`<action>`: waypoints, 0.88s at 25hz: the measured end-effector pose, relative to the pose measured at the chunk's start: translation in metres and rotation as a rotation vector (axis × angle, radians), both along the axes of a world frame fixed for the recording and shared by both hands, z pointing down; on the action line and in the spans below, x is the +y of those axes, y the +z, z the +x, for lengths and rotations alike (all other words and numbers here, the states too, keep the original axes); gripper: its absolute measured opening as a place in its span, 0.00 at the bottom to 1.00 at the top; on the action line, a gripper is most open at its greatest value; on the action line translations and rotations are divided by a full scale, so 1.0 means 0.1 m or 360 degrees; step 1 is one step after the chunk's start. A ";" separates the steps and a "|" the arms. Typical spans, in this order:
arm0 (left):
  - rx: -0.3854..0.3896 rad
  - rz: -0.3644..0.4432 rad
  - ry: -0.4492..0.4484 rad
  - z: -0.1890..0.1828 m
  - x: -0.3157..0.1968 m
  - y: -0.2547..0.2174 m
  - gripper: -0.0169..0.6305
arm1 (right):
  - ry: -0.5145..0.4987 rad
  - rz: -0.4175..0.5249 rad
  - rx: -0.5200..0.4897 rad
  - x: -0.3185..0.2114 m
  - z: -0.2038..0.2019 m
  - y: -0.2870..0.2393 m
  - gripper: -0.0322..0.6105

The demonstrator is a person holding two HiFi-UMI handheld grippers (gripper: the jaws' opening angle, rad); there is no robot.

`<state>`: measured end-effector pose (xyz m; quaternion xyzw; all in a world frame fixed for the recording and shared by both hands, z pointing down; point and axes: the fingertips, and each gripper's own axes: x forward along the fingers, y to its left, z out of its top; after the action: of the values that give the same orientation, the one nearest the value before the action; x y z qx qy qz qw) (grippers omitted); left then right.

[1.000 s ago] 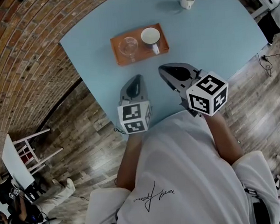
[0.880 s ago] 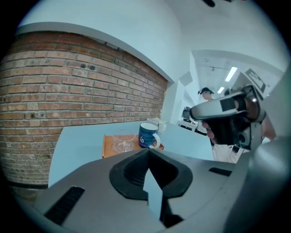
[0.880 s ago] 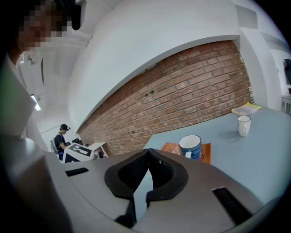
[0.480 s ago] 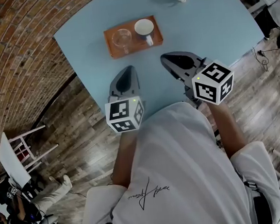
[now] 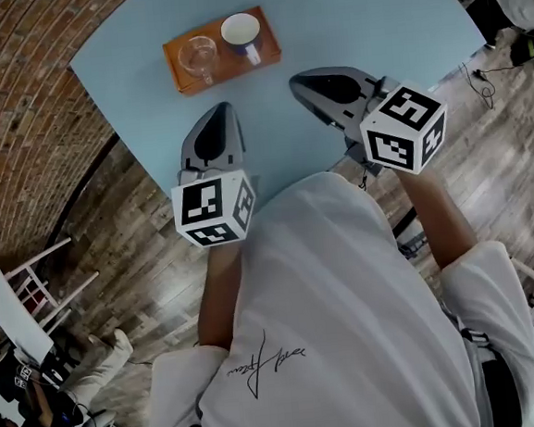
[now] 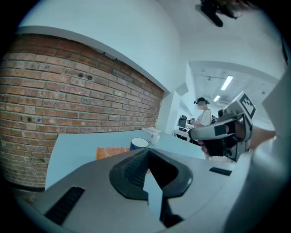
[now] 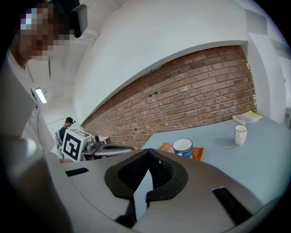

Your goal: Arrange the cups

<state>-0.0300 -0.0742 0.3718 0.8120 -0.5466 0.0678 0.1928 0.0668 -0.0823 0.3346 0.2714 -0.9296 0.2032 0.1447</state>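
An orange tray lies on the light blue table and holds a clear glass cup and a blue mug with a white inside. A small white cup stands alone farther back on the table. My left gripper hovers shut and holds nothing, just short of the tray's near edge. My right gripper is beside it to the right, also shut and holding nothing. In the left gripper view the blue mug shows just past the closed jaws.
A brick wall curves along the table's left side above a wooden floor. A yellowish book lies at the table's far edge. White chairs stand at the lower left. A person stands far off.
Both grippers have risen, the left cube now larger and nearer the camera. The head view has shifted, so tray and cups sit higher and further left, the white cup almost off the top edge.
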 end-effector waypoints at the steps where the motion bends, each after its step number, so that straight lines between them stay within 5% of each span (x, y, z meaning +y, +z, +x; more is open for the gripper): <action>1: 0.0001 -0.0001 0.0003 0.00 0.00 0.00 0.04 | -0.0002 -0.0002 -0.0001 0.01 0.00 0.00 0.08; 22: 0.0009 0.0010 -0.0022 -0.05 0.05 -0.05 0.04 | -0.0018 -0.0005 -0.0059 0.14 -0.04 -0.02 0.08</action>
<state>-0.0347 -0.0690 0.3667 0.8091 -0.5519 0.0624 0.1922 0.0630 -0.0684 0.3329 0.2620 -0.9333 0.2088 0.1292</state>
